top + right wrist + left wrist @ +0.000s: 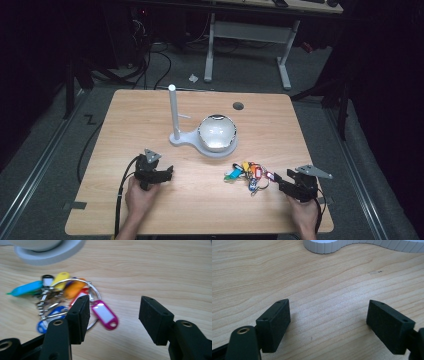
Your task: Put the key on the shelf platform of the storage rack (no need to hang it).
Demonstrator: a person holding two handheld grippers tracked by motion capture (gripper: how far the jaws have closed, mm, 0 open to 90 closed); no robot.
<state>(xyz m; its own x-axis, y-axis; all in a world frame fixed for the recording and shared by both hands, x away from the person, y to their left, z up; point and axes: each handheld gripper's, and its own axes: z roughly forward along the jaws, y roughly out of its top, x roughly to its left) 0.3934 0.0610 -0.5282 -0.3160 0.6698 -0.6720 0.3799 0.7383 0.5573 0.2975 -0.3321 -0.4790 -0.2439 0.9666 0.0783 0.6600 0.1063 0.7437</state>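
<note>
A bunch of keys with coloured tags [248, 172] lies on the wooden table [150, 115], right of centre near the front. My right gripper [280, 181] hovers just right of it, held by a hand at the front right. In the right gripper view the gripper [115, 315] stands open, its left jaw over the ring of the key bunch [62, 297]. A magenta tag [105, 314] lies on the wood below the gap, and no pad presses on it. My left gripper [167, 173] rests at the front left. In its own view it [328, 317] is open over bare wood.
A white stand with an upright post [173, 112] and a shiny dome [216, 132] sits mid-table; its base [324, 246] lies ahead of the left gripper and its rim [50, 252] beyond the keys. A round cable hole [238, 106] marks the far side.
</note>
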